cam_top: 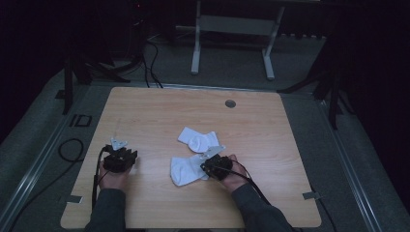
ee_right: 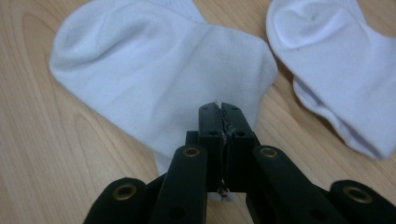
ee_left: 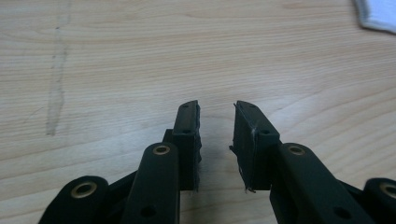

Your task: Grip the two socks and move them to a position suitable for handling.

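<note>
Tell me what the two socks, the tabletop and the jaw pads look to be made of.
Near sock and far sock: soft white knit fabric, probably cotton blend, matte, with creases and a ribbed edge. Tabletop: light wood-grain surface with a smooth low sheen, likely laminate rather than solid wood. Right hand-held gripper and left hand-held gripper: matte black pads, seemingly rubber on hard plastic links with brass-coloured rivets.

wooden table, grey grommet, white frame behind.

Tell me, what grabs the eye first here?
Two white socks on the wooden table: the near sock lies by the right gripper, whose jaws are pressed together over it, the far sock just beyond. The left gripper hovers open over bare wood.
</note>
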